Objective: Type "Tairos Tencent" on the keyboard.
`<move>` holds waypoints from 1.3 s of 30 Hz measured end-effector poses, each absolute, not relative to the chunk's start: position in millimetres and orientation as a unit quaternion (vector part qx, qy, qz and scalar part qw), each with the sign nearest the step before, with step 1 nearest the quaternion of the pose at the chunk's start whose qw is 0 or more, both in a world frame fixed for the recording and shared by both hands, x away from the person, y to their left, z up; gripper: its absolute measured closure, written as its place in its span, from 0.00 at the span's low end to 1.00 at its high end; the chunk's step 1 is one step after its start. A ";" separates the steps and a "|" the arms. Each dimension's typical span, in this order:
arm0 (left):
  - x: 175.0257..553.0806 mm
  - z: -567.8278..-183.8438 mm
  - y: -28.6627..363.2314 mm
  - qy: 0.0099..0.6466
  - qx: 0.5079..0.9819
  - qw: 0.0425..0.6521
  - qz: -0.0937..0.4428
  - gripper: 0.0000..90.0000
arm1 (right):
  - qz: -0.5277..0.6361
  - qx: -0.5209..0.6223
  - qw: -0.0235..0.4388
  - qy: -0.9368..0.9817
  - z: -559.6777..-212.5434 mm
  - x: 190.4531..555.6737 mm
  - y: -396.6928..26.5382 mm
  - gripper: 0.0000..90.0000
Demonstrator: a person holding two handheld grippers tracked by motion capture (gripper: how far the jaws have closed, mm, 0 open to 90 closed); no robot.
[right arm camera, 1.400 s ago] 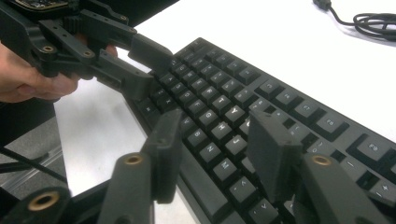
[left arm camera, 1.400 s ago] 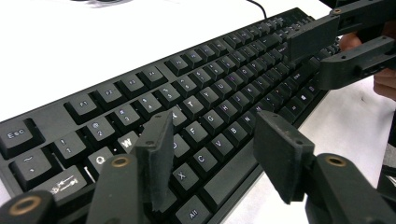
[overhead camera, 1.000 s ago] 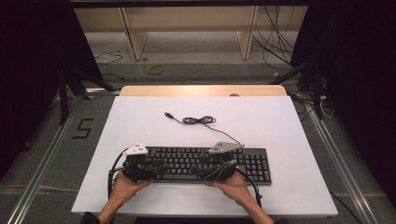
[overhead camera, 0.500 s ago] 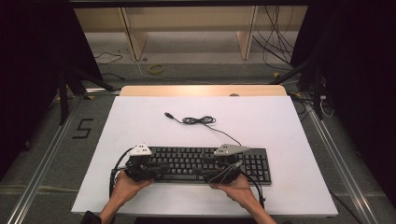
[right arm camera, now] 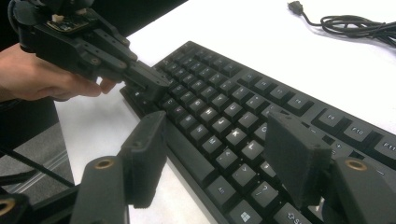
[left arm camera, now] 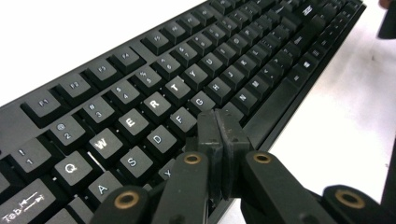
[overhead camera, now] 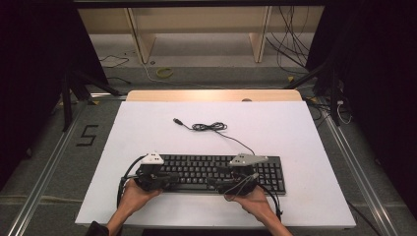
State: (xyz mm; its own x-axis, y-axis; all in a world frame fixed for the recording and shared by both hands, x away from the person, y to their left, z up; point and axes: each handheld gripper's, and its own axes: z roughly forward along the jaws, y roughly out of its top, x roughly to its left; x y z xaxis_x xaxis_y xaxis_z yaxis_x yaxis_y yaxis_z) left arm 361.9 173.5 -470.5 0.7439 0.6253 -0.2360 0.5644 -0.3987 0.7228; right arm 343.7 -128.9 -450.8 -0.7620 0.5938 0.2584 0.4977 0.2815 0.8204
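Keyboard [overhead camera: 216, 173] lies near your table [overhead camera: 147, 123] edge, long axis left-right | your left gripper [left arm camera: 219, 135] is pinched closed, empty, tips over the V/C keys | your right gripper [right arm camera: 215, 154] gapes wide, empty, over the right-hand keys | cable [overhead camera: 211, 127] trails away behind | bare room beyond and either side.
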 end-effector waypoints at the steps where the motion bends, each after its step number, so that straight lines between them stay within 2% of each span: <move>1: 362.3 -471.3 173.1 0.357 0.837 0.414 0.036 0.99 | 0.493 0.342 0.048 0.799 -450.7 343.2 -129.0 0.44; 21: 367.0 -479.2 171.1 0.370 0.844 0.386 0.034 0.99 | 0.490 0.343 0.050 0.800 -451.9 340.4 -132.9 0.43; 31: 366.0 -479.4 171.1 0.367 0.843 0.391 0.034 0.99 | 0.492 0.346 0.053 0.797 -450.5 338.8 -137.3 0.43; 39: 364.8 -472.4 176.1 0.370 0.825 0.426 0.039 0.92 | 0.492 0.347 0.053 0.797 -450.7 339.1 -137.8 0.43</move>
